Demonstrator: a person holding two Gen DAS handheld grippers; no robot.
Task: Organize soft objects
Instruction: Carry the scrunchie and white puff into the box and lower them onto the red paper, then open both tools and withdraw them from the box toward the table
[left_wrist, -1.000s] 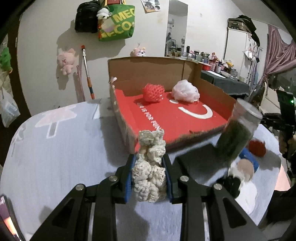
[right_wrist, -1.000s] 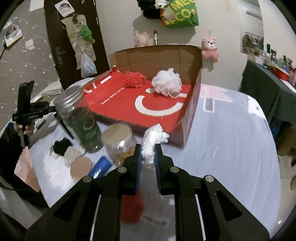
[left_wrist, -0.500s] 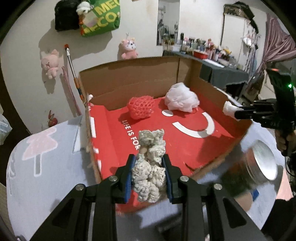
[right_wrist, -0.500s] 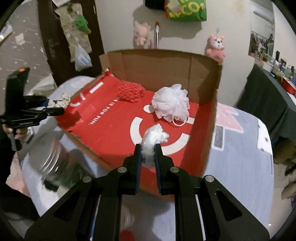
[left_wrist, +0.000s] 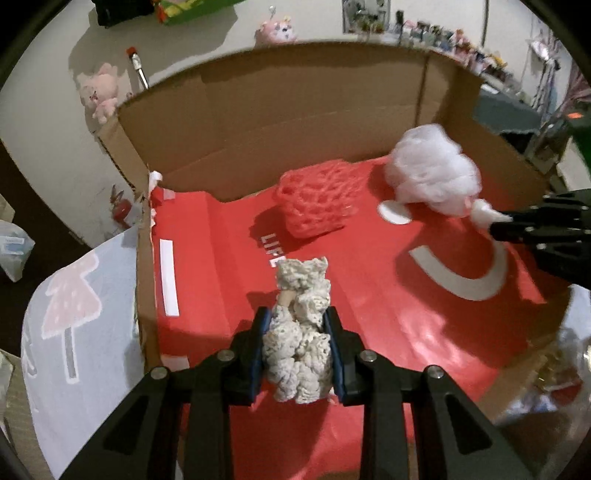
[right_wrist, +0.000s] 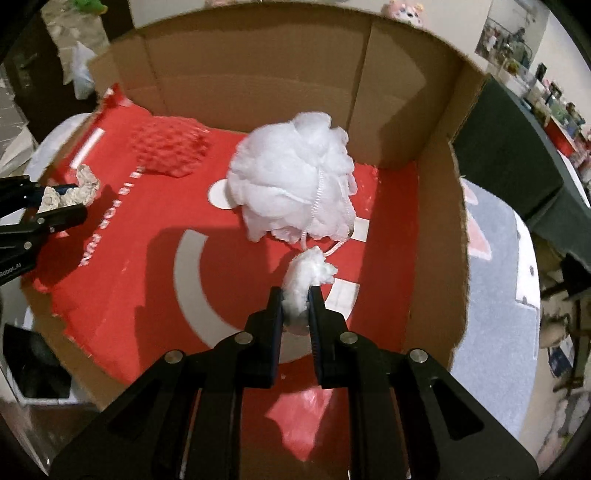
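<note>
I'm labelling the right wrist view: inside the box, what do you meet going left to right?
left gripper holding the crumpled cream cloth → red mesh sponge → white bath pouf

My left gripper (left_wrist: 297, 345) is matt black plastic with blue pads and bright metal screw heads; it pinches a rough, knobbly cream crocheted bundle (left_wrist: 301, 332). My right gripper (right_wrist: 296, 308) squeezes a fluffy white cotton wad (right_wrist: 306, 277). The cardboard box (left_wrist: 295, 110) has dull brown walls and a glossy red printed floor. Inside lie a red foam net (left_wrist: 317, 203) and a frilly white mesh pouf (right_wrist: 291, 177).
</note>
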